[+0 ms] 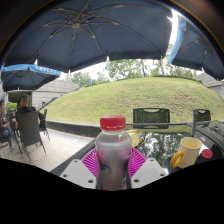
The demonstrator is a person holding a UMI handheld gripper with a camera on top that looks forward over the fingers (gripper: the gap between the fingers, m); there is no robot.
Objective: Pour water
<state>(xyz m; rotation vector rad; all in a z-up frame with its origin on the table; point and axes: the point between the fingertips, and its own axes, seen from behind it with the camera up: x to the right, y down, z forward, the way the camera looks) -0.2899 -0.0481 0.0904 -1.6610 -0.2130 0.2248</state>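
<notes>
My gripper (113, 170) is shut on a clear plastic water bottle (113, 152) with a red cap (113, 123). The bottle stands upright between the two pink pads (91, 162), which press on its sides. It is held above a dark glass table (165, 143). A yellow mug (186, 153) stands on the table just right of the bottle. The lower part of the bottle is hidden below the fingers.
A dark blue patio umbrella (95, 30) spreads overhead. Black patio chairs (30, 128) stand at the left, with a person's arm (4, 125) beside them. More chairs (151, 116) sit beyond the table before a grassy slope (140, 95). A small red object (207, 154) lies right of the mug.
</notes>
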